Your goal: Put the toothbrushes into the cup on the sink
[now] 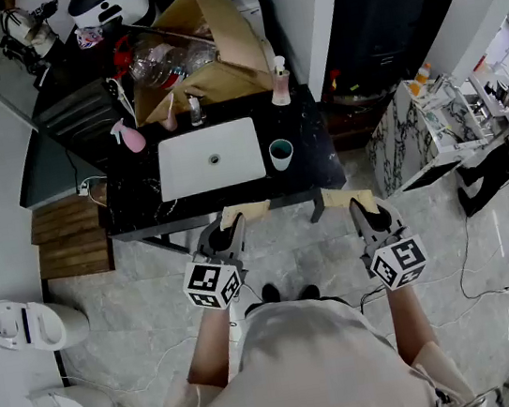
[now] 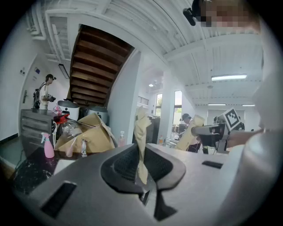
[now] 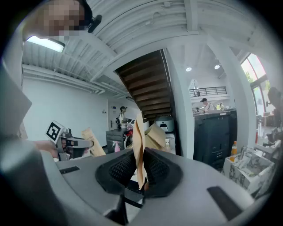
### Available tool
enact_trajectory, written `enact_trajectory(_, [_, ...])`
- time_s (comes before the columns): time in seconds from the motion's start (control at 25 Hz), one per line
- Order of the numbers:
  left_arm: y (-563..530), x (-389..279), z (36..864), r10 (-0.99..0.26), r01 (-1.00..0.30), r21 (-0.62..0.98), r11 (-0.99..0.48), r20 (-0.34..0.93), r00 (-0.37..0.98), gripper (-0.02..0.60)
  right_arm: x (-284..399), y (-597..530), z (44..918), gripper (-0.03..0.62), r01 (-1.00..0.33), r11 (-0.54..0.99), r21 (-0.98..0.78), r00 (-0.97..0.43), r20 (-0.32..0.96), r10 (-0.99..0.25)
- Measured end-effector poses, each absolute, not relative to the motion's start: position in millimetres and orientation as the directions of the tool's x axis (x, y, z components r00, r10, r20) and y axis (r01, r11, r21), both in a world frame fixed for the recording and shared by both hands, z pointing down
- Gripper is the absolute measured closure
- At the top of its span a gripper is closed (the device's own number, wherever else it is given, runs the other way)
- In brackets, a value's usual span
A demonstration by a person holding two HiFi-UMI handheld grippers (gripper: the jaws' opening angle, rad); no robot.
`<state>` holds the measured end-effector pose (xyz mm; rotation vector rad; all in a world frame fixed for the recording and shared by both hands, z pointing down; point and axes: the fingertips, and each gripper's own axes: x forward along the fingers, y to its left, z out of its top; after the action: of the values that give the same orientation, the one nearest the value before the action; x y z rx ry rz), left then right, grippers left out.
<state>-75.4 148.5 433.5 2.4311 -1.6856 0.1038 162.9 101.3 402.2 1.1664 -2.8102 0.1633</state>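
A teal cup (image 1: 281,154) stands on the black counter (image 1: 315,165), just right of the white sink basin (image 1: 210,157). Both grippers are held in front of the counter's near edge. My left gripper (image 1: 232,224) is shut on a flat tan paper packet (image 1: 244,213); in the left gripper view this packet (image 2: 141,132) stands upright between the pads (image 2: 126,164). My right gripper (image 1: 362,207) is shut on a second tan packet (image 1: 349,199), which also rises upright from its jaws (image 3: 139,145). What the packets contain is hidden.
A faucet (image 1: 194,110), a pink spray bottle (image 1: 131,137) and a soap bottle (image 1: 279,85) line the counter's back. Behind them is a cardboard box (image 1: 213,52). A marble-patterned box (image 1: 414,131) sits to the right, a wooden step (image 1: 70,237) to the left.
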Motion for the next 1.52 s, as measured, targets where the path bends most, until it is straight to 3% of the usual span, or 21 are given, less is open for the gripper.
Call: enact_trajectory(1.52, [150, -125, 459, -0.888, -0.902, 0.166, -0.399, 0.175, 0.425, 0.546, 121, 116, 413, 0.530, -0.777, 0.620, -0.113, -0.630, 0.130, -0.766])
